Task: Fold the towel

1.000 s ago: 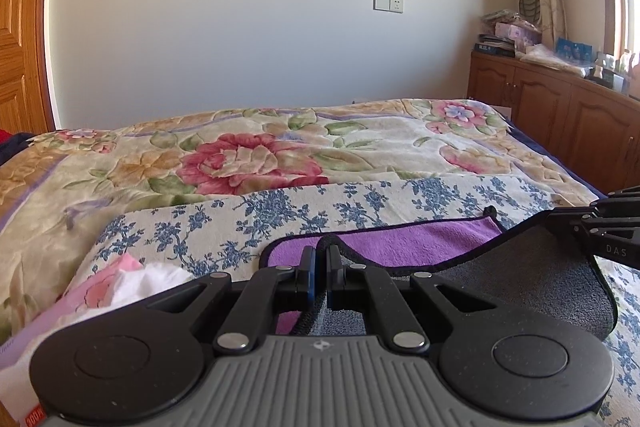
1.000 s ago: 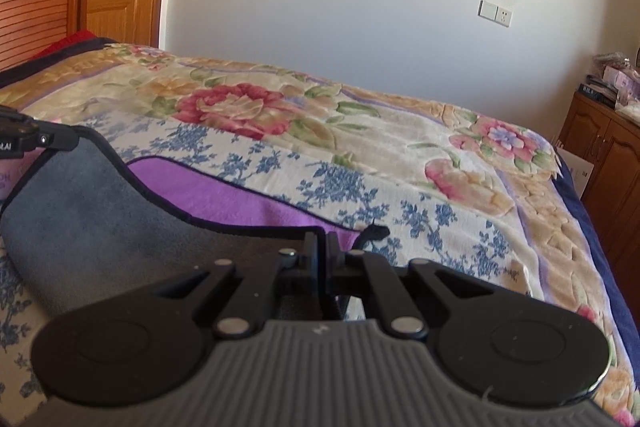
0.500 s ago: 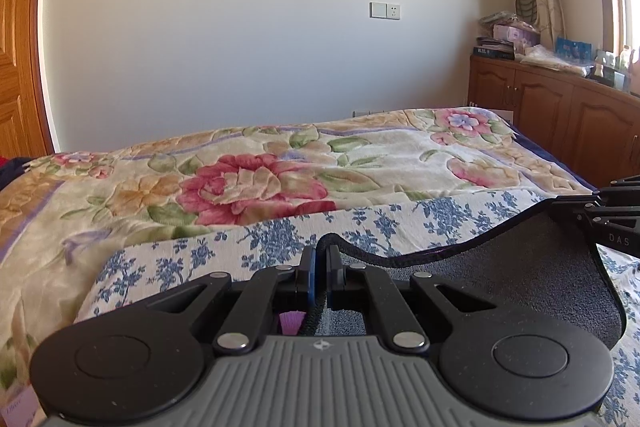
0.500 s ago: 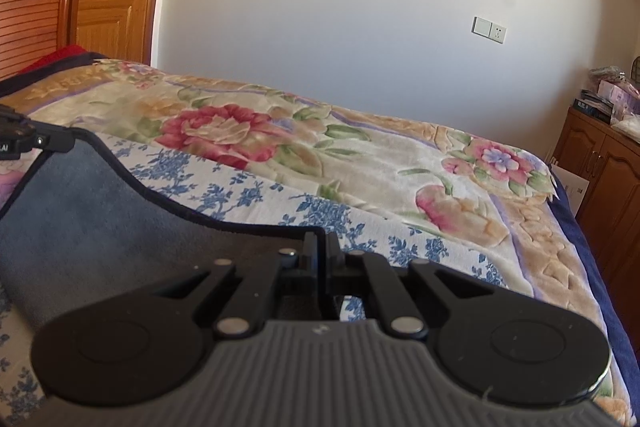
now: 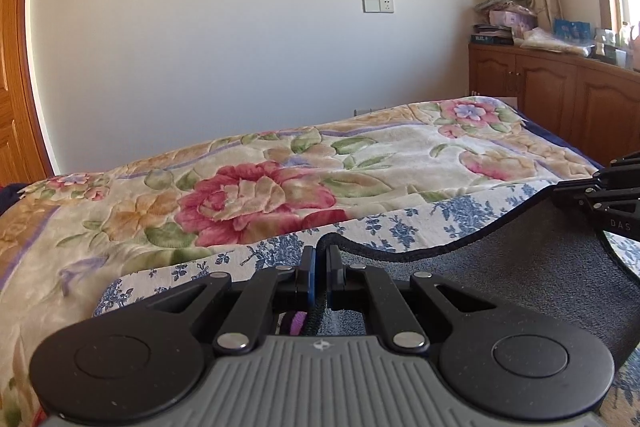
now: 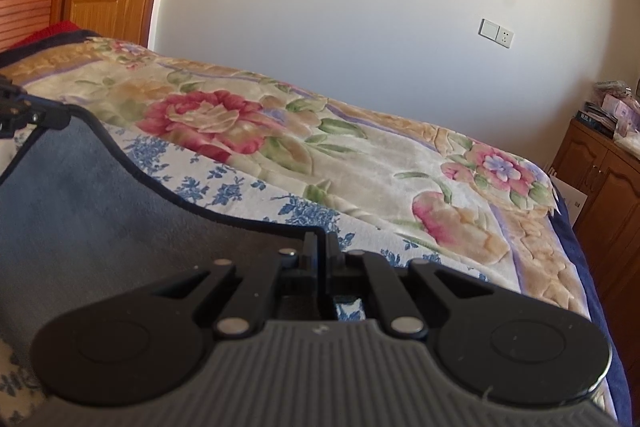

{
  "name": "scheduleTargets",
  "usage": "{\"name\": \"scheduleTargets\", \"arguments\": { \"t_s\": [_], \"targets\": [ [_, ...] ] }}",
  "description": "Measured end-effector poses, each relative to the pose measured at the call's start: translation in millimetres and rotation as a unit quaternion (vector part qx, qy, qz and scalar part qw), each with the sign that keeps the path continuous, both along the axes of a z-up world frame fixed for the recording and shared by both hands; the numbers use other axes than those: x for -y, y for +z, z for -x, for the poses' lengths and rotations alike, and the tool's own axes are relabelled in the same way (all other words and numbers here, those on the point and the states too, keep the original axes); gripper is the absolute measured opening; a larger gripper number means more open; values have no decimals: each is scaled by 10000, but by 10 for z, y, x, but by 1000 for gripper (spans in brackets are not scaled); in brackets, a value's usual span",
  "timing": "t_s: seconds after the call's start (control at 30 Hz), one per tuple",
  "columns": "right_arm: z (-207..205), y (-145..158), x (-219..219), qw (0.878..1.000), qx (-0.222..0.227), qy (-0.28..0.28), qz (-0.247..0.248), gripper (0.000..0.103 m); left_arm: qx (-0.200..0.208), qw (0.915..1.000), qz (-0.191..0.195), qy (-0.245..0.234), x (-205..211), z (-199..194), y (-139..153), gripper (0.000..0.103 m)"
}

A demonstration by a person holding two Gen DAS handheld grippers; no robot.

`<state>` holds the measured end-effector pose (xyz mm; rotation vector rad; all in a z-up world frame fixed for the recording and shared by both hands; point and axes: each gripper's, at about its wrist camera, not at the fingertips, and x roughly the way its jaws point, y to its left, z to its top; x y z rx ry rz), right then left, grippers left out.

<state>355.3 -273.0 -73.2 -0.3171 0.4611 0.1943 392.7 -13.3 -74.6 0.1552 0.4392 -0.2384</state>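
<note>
I hold the grey, dark-piped terry towel by two corners, left gripper and right gripper each with jaws pinching the corded hem, so it hangs taut above the bed's plush floral blanket and blue-sprigged cotton sheet, ready, I judge, to be laid over in a fold.

towel: matt grey cloth | blanket: plush | cabinet: glossy wood
</note>
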Motion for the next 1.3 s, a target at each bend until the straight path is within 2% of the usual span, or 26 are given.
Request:
{"name": "scheduleTargets", "arguments": {
  "t_s": [0.33, 0.57, 0.67, 0.7, 0.73, 0.83, 0.9, 1.13, 1.3],
  "targets": [
    [-160, -177, -2, 9998, -156, 29, 143, 4, -175, 9998, -49, 37, 12, -229, -223, 6],
    [-199, -284, 28, 9995, -320, -16, 58, 4, -271, 9994, -182, 111, 17, -333, -338, 6],
    [-202, -296, 45, 9993, -359, -70, 16, 5, -303, 9993, -186, 141, 8, -338, -346, 9],
    [-194, -291, 49, 9993, -360, -73, -13, 7, -301, 9993, -163, 138, 5, -335, -339, 12],
    [-187, -283, 52, 9993, -361, -74, -24, 14, -304, 9994, -139, 131, 4, -329, -329, 19],
    [-162, -240, 62, 9993, -353, -109, -36, 19, -280, 9996, -46, 94, 12, -297, -284, 37],
    [-131, -197, 83, 9993, -337, -145, -95, 52, -264, 9996, -24, 63, 37, -263, -244, 40],
    [90, 21, 114, 9987, -295, -166, -377, 54, -257, 9996, 88, 18, 86, -48, -60, 67],
    [302, 176, 104, 9977, -306, -197, -568, 54, -214, 9997, 107, -38, 118, 152, 142, 74]
  ]
}}
